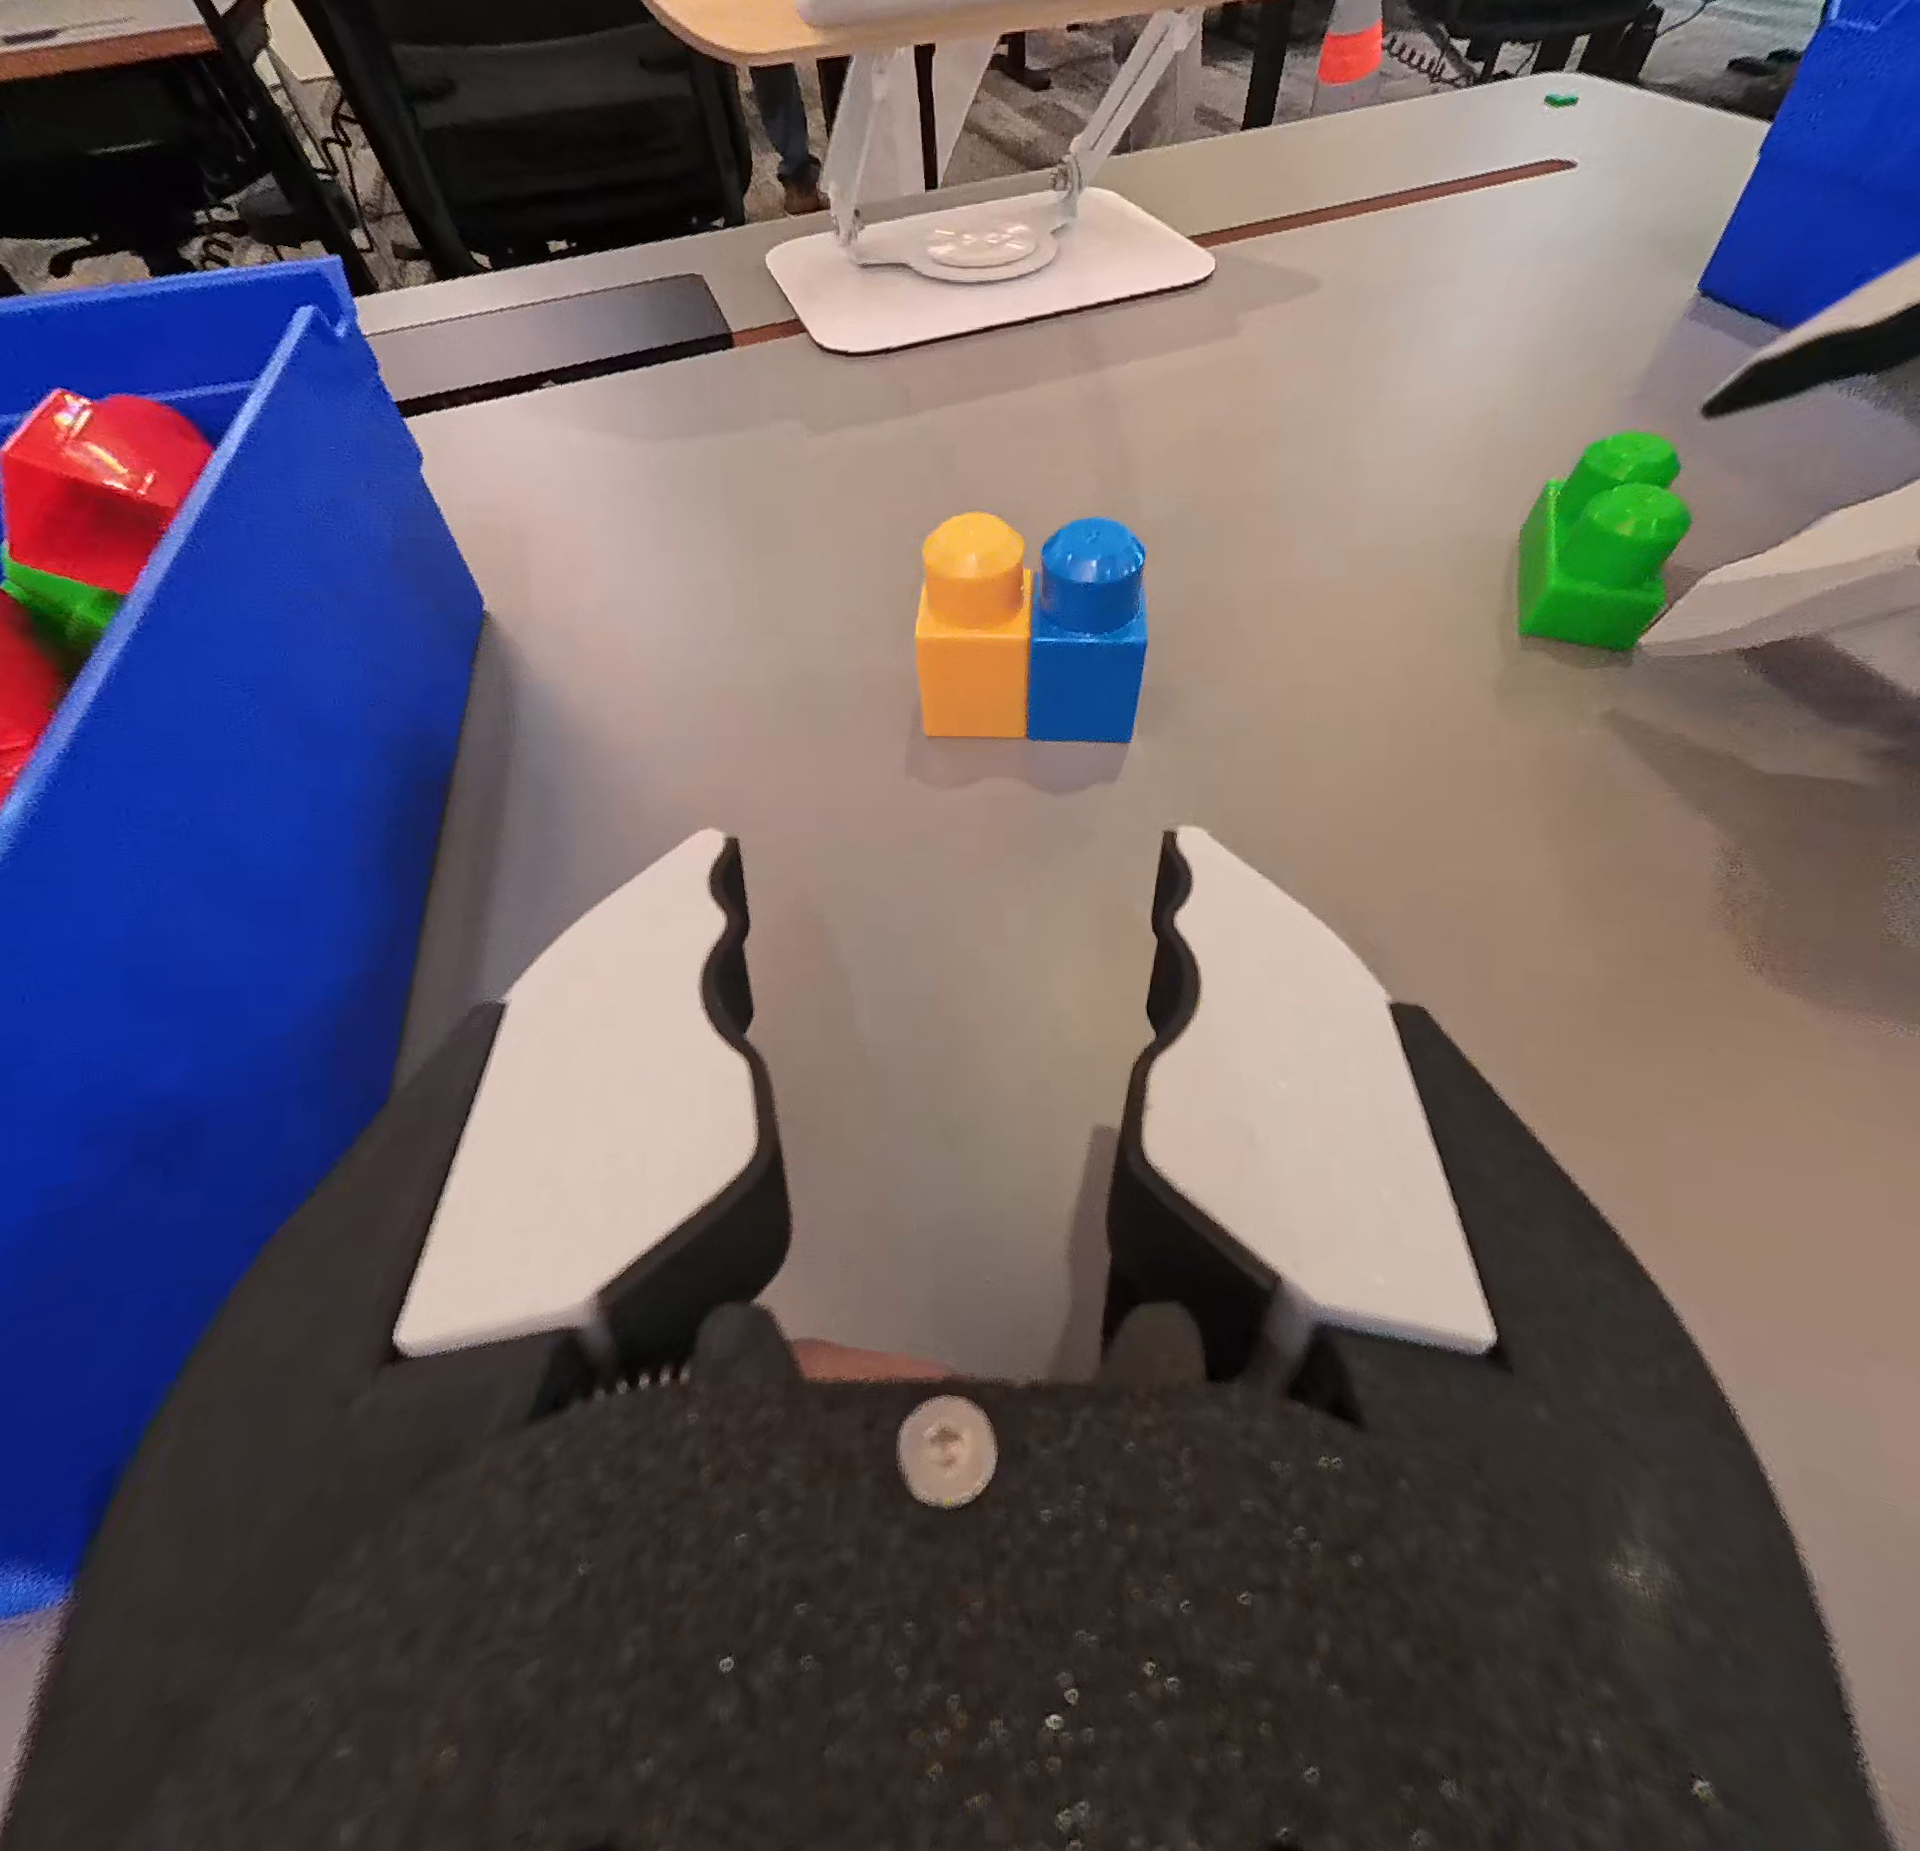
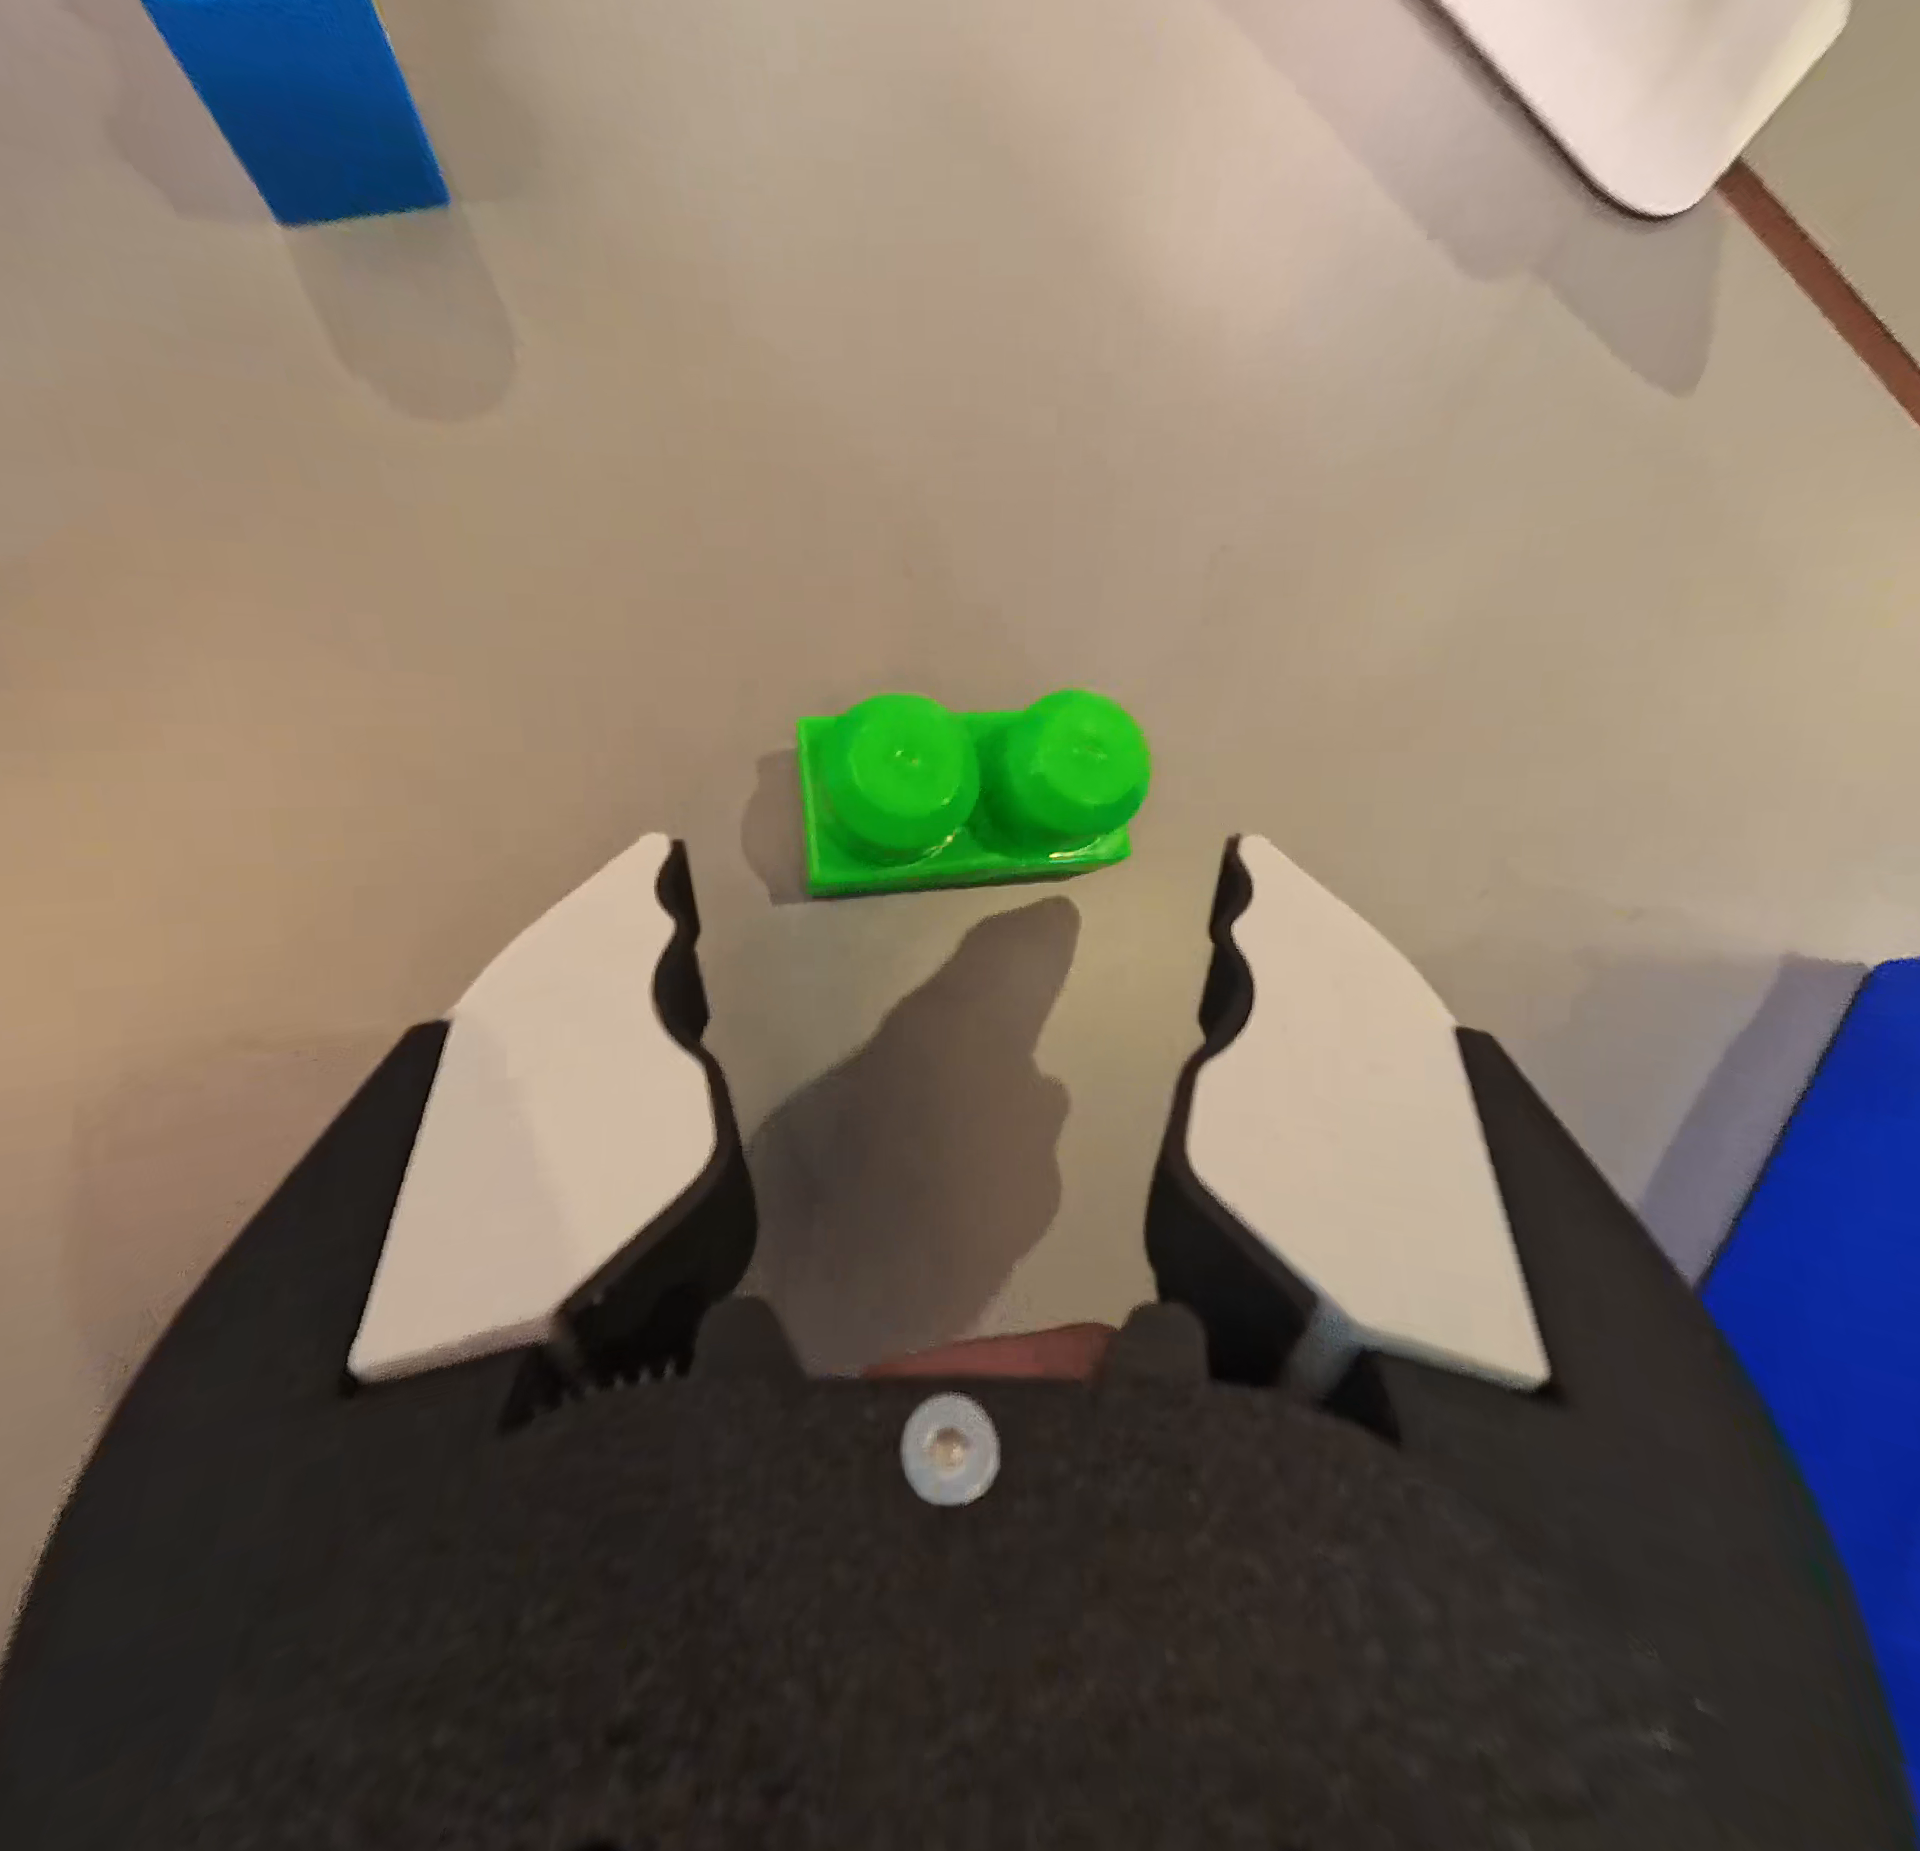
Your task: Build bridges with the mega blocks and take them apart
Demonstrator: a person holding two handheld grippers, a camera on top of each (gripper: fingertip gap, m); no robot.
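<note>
Holding our right gripper point(image 2: 951, 856) with its white fingers spread wide and empty, we look down on the bright green two-stud plastic block point(image 2: 966, 799), which lies on the grey table point(image 2: 1351, 606) just ahead of the fingertips and about centred between them. Its long axis runs across the gap, from one finger toward the other, so we judge the fingers would close on its short ends unless we turn the wrist. Our left gripper point(image 1: 948, 851) is also spread apart and empty, pointed at the yellow single-stud block point(image 1: 971, 648) and the blue single-stud block point(image 1: 1089, 648), which stand upright and touching, side by side, a little ahead of its tips. From that side the green block sits well off to the right, so the right gripper is clearly nearer to it. A blue plastic bin point(image 1: 239, 762) with red blocks point(image 1: 94, 492) stands at the left.
</note>
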